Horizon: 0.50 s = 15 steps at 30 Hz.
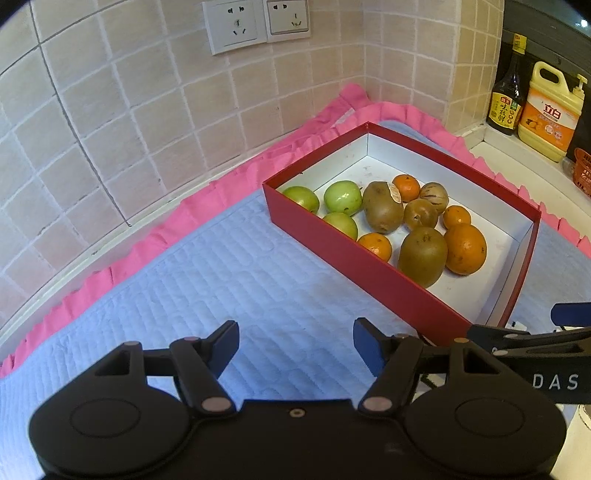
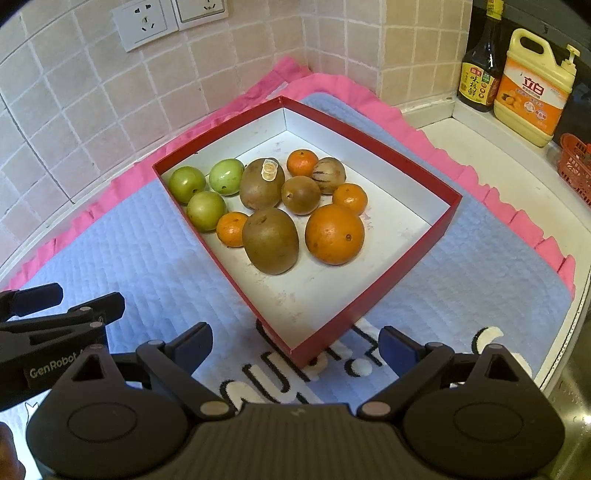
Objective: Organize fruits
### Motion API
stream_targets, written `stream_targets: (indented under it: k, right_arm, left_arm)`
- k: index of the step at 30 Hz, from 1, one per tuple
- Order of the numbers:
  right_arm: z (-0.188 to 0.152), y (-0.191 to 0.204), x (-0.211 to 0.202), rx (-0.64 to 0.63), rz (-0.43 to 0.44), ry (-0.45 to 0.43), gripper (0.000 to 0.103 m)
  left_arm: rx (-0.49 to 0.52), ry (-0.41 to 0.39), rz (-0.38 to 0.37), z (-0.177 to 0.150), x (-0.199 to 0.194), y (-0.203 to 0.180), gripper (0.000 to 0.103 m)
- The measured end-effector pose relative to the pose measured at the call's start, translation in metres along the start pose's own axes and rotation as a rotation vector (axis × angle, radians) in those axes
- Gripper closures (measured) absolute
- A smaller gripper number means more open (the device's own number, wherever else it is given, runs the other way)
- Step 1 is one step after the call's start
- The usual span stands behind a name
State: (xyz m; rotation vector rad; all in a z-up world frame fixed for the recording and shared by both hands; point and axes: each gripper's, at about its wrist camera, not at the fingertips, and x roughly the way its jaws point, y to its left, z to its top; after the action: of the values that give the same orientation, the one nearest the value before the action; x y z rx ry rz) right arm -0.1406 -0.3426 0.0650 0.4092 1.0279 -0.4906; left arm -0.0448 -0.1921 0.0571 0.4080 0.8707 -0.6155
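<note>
A red box [image 2: 373, 295] with a white inside sits on a blue quilted mat [image 2: 140, 251]; it also shows in the left wrist view [image 1: 332, 243]. Inside lie three green fruits [image 2: 226, 176], several kiwis [image 2: 270, 240], a large orange [image 2: 334, 234] and small tangerines [image 2: 231, 229]. My left gripper [image 1: 294, 343] is open and empty over the mat, left of the box. My right gripper [image 2: 295, 345] is open and empty just before the box's near corner. Each gripper shows at the edge of the other's view.
A tiled wall with two sockets [image 1: 255, 24] runs behind the mat. A dark sauce bottle [image 2: 480, 66] and a yellow detergent jug [image 2: 532, 88] stand on the ledge at right, with an orange basket [image 2: 576, 168] beside them. The mat has a pink frill [image 2: 491, 192].
</note>
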Motion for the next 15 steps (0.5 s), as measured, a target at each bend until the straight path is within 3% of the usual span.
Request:
stream_targets:
  k: [15]
  right_arm:
    - [0.0005,0.0013,-0.0015,-0.002,0.004,-0.003,0.005]
  left_arm:
    - [-0.013,-0.013,0.017,0.0003,-0.0023,0.0023,0.022]
